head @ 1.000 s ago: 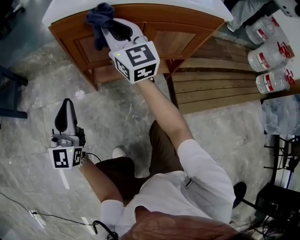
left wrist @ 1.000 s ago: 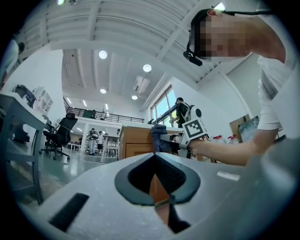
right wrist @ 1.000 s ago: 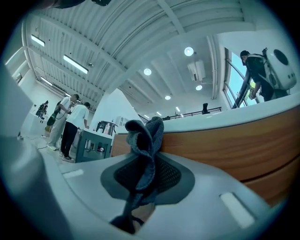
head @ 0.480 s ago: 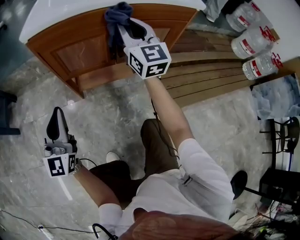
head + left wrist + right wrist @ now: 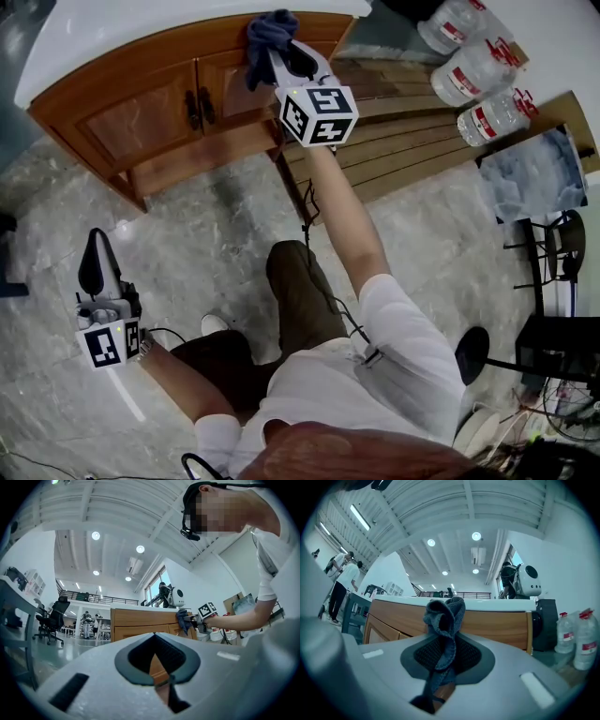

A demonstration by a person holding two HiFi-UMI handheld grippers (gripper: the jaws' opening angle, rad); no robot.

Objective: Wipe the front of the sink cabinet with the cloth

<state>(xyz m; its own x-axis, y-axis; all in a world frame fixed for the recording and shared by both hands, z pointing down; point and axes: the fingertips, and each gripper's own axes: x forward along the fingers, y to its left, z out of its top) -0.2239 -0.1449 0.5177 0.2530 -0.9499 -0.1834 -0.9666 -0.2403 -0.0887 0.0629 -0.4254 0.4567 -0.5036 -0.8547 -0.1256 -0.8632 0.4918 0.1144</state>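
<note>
The wooden sink cabinet [image 5: 141, 112] under a white countertop runs across the top of the head view. My right gripper [image 5: 281, 45] is shut on a dark blue cloth [image 5: 267, 31] and holds it against the upper front of the right door, close to the cabinet's right end. In the right gripper view the bunched cloth [image 5: 445, 618] stands up from the shut jaws before the cabinet [image 5: 501, 627]. My left gripper [image 5: 94, 239] hangs low over the floor at the left, shut and empty. The left gripper view also shows the cabinet [image 5: 136, 623] and cloth [image 5: 183, 619].
Two dark door handles [image 5: 199, 107] sit at the cabinet's middle. Wooden boards [image 5: 412, 141] lie right of the cabinet, with large water bottles [image 5: 478, 70] beyond them. The floor [image 5: 206, 244] is grey marble. A cable [image 5: 323, 272] trails by the person's leg.
The right gripper has carried the cloth to the right along the cabinet's upper front, from the left door to the right door. The left gripper has stayed low, drifting slightly left.
</note>
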